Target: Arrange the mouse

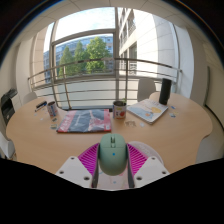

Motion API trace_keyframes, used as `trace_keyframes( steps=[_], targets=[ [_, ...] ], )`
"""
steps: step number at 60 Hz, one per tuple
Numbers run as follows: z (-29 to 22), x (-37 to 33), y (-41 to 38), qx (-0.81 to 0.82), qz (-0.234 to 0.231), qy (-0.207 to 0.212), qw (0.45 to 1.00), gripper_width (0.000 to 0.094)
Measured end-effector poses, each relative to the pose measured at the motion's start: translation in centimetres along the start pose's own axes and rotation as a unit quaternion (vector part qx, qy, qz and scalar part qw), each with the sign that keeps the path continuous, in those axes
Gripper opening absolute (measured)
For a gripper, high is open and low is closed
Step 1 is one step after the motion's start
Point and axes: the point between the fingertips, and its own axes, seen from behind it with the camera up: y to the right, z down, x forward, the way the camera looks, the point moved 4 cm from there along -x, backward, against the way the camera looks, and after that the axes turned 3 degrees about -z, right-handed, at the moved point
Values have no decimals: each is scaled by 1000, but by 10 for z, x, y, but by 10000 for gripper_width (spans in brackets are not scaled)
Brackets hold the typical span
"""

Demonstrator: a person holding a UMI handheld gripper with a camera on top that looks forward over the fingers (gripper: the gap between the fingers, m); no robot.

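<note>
A pale green computer mouse [112, 156] sits between my gripper's [112, 160] two fingers, with the pink pads [90, 158] pressed against both of its sides. The gripper is shut on the mouse and holds it above the light wooden table [170, 128]. The mouse's front points away from me, toward the middle of the table.
Beyond the fingers lie a red-and-blue patterned mat [85, 121], a can [52, 111], a mug [119, 108], an open book or papers [148, 111] and a dark bottle [164, 92]. A railing and large window stand behind the table.
</note>
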Motion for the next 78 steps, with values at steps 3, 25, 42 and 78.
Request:
trace_keyframes(
  steps=[3,25,42,78],
  targets=[
    [19,12,12,-5,5,-27,1000,406],
    [67,16,40,3,5,-78,997,863],
    [26,-108,11,-23,22,-30,999,847],
    [52,-317,-25,-28,54,18,998,844]
  ],
)
